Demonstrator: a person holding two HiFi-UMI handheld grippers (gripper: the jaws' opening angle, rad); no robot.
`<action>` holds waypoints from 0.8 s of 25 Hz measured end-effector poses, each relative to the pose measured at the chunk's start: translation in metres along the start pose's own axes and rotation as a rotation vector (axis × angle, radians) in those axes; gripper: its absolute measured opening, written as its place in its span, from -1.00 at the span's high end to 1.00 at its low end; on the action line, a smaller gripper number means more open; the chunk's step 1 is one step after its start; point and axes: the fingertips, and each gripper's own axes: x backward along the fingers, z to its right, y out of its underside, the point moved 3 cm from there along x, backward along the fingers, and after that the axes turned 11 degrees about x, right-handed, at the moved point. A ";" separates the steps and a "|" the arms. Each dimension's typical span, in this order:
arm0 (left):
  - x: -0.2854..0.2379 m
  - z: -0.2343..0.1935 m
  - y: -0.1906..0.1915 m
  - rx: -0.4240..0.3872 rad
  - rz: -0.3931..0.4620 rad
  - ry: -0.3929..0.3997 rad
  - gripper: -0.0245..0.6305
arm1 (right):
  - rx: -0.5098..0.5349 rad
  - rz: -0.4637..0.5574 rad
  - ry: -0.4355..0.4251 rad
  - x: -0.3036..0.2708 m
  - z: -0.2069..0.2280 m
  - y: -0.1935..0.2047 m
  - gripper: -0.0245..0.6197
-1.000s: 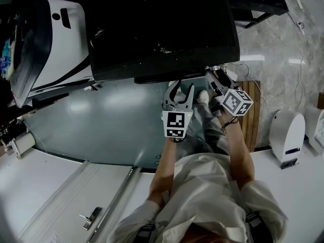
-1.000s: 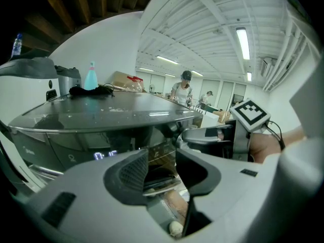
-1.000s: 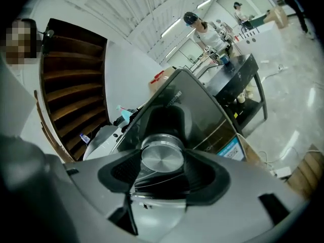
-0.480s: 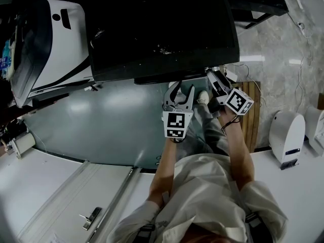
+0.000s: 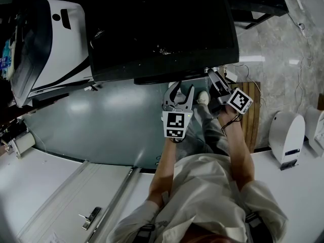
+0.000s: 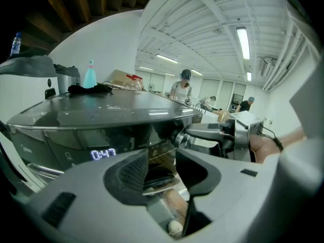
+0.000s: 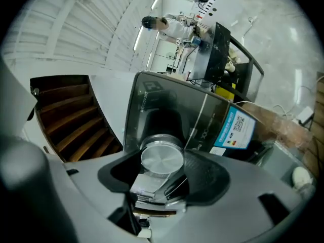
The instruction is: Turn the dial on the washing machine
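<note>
Washing machine front [image 7: 152,105] | dial [image 7: 162,157] clamped between jaws of right claw [image 7: 163,168] | left claw [image 6: 161,161] parted, empty

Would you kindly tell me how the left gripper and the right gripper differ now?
The right gripper is clamped on the silver dial; the left gripper holds nothing, jaws apart. The right gripper is rolled sideways; the left gripper sits level. Both face the washing machine.

I log: teal bottle [image 6: 90,75] upright beside a black bundle [image 6: 89,89] | slatted wooden board [image 5: 251,113] on floor [image 5: 273,34] | white unit [image 5: 286,135] near its right | white appliance [image 5: 55,39] far left | person [image 6: 180,90] standing in background
</note>
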 end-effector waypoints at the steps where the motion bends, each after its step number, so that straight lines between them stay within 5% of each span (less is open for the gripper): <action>1: 0.000 0.000 0.000 0.000 0.000 0.001 0.43 | -0.020 0.003 -0.006 0.000 0.000 0.000 0.09; 7: -0.001 0.002 0.003 -0.003 -0.003 0.006 0.43 | -0.161 0.048 -0.054 0.000 0.004 0.003 0.09; 20: 0.000 0.003 0.003 -0.002 -0.002 0.007 0.43 | -0.296 0.082 -0.092 0.000 0.009 0.005 0.09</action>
